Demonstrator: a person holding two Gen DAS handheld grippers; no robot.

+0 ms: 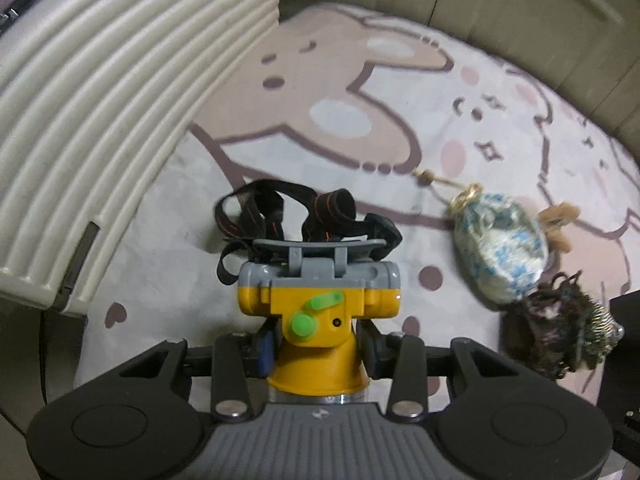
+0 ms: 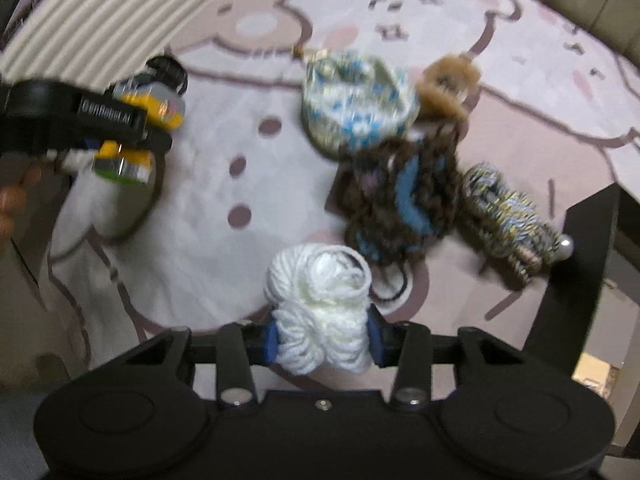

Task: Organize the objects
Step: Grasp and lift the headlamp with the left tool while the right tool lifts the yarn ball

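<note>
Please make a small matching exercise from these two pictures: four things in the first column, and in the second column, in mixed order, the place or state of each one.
Things:
1. yellow headlamp
2. white yarn scrunchie
3. blue-patterned pouch
4. ribbed cream case

Places or states:
A. lies free on the cartoon blanket
B. clamped in the right gripper
C. stands at the blanket's edge
D. clamped in the left gripper

Pairs: 1-D, 2-B, 3-A, 4-C
</note>
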